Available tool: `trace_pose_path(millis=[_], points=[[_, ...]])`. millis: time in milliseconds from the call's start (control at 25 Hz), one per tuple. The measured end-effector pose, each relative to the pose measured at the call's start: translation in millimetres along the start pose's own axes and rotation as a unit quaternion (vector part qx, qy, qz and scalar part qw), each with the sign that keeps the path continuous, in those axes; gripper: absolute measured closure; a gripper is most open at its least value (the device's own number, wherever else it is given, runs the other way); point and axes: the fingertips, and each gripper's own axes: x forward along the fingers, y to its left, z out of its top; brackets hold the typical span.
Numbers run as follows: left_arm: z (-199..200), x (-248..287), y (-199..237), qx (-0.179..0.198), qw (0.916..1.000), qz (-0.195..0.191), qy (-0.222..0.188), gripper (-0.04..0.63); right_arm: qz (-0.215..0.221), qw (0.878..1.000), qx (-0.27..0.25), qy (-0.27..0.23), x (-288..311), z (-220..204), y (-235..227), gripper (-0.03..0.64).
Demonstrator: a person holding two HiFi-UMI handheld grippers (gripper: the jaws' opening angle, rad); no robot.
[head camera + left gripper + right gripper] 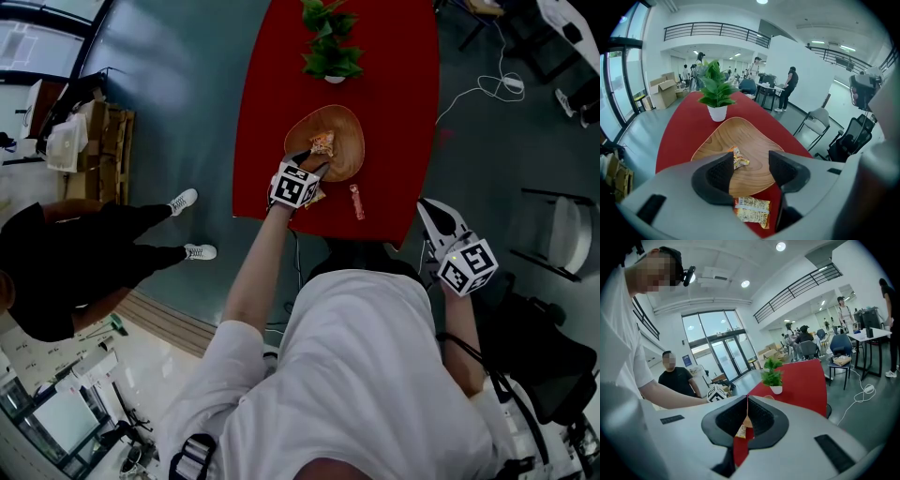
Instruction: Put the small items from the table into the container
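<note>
While the left gripper (pixel 750 169) is being held over the near rim of the wooden tray (pixel 740 133), its jaws are standing wide apart and nothing is being gripped. Only the tray's wood is being seen between them. An orange snack packet (pixel 739 160) is lying inside the tray, just past the left jaw. A second snack packet (pixel 752 209) is lying flat on the red table (pixel 684 126) under the jaws, just beside the tray's near rim. In the head view a thin pink packet (pixel 356 202) is lying on the table to the right of the left gripper (pixel 311 167), apart from the tray (pixel 345 159). A potted plant (pixel 715 91) is standing beyond the tray. The right gripper (pixel 747 401) is being held off the table's near edge, well apart from the tray, with its jaws pressed together and nothing gripped.
</note>
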Motion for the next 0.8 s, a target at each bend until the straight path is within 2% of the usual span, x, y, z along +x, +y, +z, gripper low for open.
trace_pose_path(millis=[320,600,800], points=[[8,-16,-7,0.012,0.9996,0.016,-0.022,0.371,0.01,1.0,-0.004,0.0,-1,-2,4,0.603],[10,-28,-8,0.038,0.9984,0.033,-0.027,0.371,0.018,1.0,-0.009,0.0,-1,-2,8,0.603],[11,-34,-16,0.011,0.9989,0.015,-0.044,0.371,0.023,1.0,-0.011,0.002,-3,-2,11,0.603]])
